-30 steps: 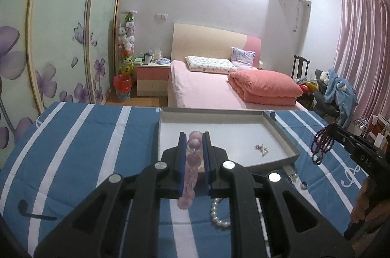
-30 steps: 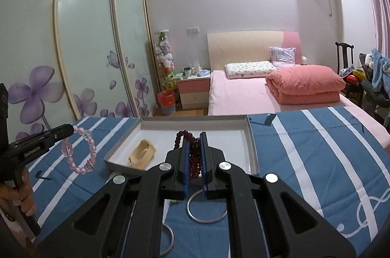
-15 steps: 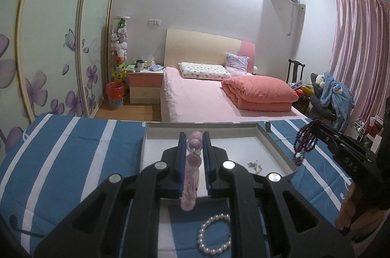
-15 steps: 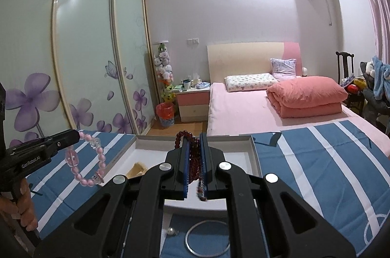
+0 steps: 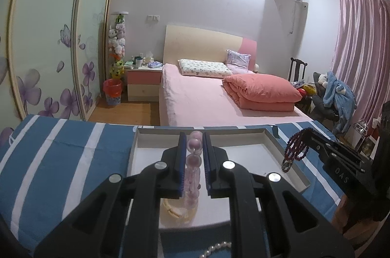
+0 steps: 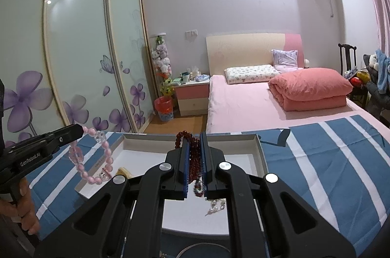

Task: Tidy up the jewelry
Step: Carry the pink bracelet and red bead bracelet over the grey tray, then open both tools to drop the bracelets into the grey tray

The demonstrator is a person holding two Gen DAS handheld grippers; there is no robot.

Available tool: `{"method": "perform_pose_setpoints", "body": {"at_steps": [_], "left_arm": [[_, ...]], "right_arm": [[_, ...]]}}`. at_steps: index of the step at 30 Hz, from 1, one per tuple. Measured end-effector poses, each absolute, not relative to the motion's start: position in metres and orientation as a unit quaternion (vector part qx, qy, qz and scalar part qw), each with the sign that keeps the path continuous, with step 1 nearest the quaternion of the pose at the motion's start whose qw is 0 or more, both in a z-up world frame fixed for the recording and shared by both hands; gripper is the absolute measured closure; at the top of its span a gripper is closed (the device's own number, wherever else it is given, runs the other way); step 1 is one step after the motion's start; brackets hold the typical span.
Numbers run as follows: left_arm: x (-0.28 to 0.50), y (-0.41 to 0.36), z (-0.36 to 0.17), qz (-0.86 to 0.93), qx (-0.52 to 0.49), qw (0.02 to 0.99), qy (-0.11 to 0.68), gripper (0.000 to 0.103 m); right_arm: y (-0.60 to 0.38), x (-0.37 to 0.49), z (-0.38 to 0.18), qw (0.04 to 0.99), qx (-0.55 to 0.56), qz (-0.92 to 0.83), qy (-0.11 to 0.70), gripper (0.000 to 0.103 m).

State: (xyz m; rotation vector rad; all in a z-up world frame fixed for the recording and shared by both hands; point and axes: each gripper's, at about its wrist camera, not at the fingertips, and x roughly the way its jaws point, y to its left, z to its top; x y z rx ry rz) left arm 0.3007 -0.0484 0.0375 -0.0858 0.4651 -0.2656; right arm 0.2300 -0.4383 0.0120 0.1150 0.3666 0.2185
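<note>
Left tongs [image 5: 193, 155] clamp a pink bracelet [image 5: 193, 165]; the beads hang down between the blue pads, above the tray [image 5: 287, 175]. In the right wrist view the same bracelet [image 6: 91, 158] dangles as a loop from the left tongs' tip, over the tray's left edge. Right tongs [image 6: 194, 160] clamp a red bracelet [image 6: 193, 155], dark beads bunched between the pads, a strand trailing lower. In the left wrist view the red bracelet [image 5: 295, 148] hangs from the right tongs [image 5: 308, 133] just over the tray's right rim.

The tray is a shallow white box on the worktop, which is covered by a blue-and-white striped cloth [image 5: 61, 160]. Inside it: a cream bangle [image 5: 175, 209] at the near left, partly hidden by the left tongs, and a small pearl piece [image 6: 215, 205] near the right tongs' base. A pearl bracelet [image 5: 217, 248] lies on the cloth in front of the tray. A metal ring [image 6: 202, 250] lies on the cloth too, mostly hidden. A hand [image 6: 25, 211] grips the left tongs' handle. Pink bed [image 5: 207, 97] behind.
</note>
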Motion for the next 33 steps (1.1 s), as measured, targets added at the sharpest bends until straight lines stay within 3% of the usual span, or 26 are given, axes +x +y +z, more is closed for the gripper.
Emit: {"method": "perform_pose_setpoints", "body": {"at_steps": [20, 23, 25, 30, 33], "left_arm": [[0.33, -0.043, 0.005, -0.125, -0.051, 0.956, 0.261, 0.089], [0.337, -0.039, 0.001, -0.115, -0.055, 0.954, 0.271, 0.089], [0.34, -0.036, -0.002, -0.108, -0.057, 0.953, 0.276, 0.088], [0.345, -0.031, -0.008, -0.103, -0.064, 0.95, 0.287, 0.079], [0.345, -0.031, -0.012, -0.098, -0.063, 0.949, 0.291, 0.067]], "right_arm": [[-0.433, 0.264, -0.027, 0.955, 0.069, 0.108, 0.269, 0.093], [-0.433, 0.264, -0.028, 0.954, 0.068, 0.107, 0.272, 0.081], [-0.434, 0.263, -0.026, 0.956, 0.07, 0.104, 0.266, 0.057], [-0.436, 0.262, -0.021, 0.959, 0.073, 0.101, 0.255, 0.054], [-0.436, 0.262, -0.021, 0.959, 0.072, 0.101, 0.255, 0.054]]}}
